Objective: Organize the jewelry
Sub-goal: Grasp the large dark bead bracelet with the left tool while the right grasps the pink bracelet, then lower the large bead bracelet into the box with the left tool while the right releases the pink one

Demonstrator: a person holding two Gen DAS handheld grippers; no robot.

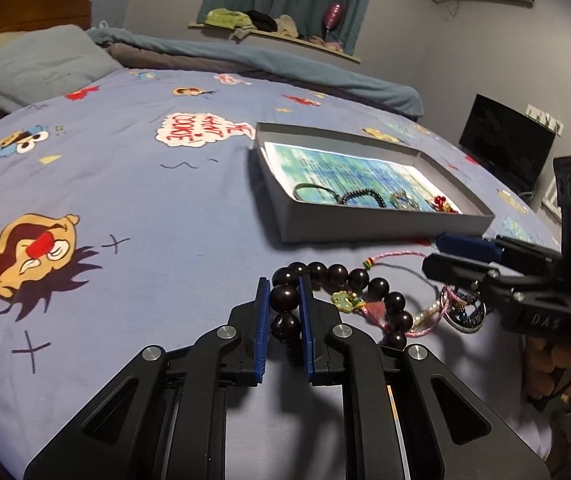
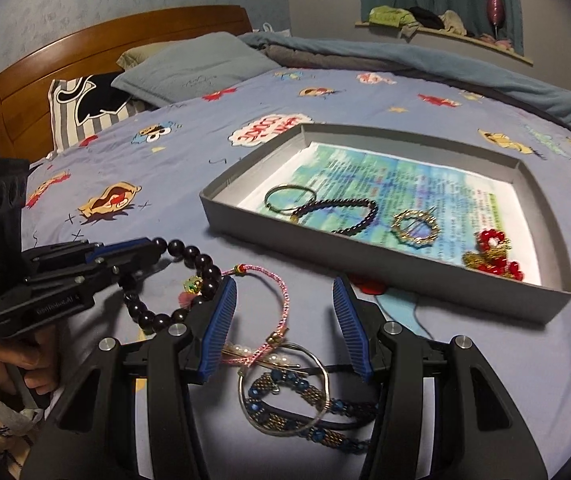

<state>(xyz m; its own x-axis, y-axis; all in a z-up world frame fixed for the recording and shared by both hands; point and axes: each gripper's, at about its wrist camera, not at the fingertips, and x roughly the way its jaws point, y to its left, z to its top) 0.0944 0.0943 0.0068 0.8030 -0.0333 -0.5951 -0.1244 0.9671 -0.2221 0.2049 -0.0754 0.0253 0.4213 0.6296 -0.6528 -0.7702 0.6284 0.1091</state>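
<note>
My left gripper (image 1: 284, 288) is shut on a dark wooden bead bracelet (image 1: 337, 274) lying on the bedsheet; it also shows in the right wrist view (image 2: 189, 254). A pink cord bracelet (image 2: 281, 300), a pearl strand (image 2: 245, 350), a silver bangle (image 2: 317, 360) and a blue beaded bracelet (image 2: 285, 412) lie in a pile beside it. My right gripper (image 2: 285, 312) is open over this pile, empty. The grey box (image 2: 405, 272) holds a thin ring bangle (image 2: 289, 200), a dark bead bracelet (image 2: 349, 208), a gold brooch (image 2: 415, 226) and a red-and-gold piece (image 2: 493, 256).
The purple cartoon-print bedsheet (image 1: 125, 208) covers the bed. Pillows (image 2: 189, 68) and a wooden headboard (image 2: 85, 40) lie at the far end, a folded blue blanket (image 1: 285, 60) along the far edge. A dark monitor (image 1: 505, 144) stands at the right.
</note>
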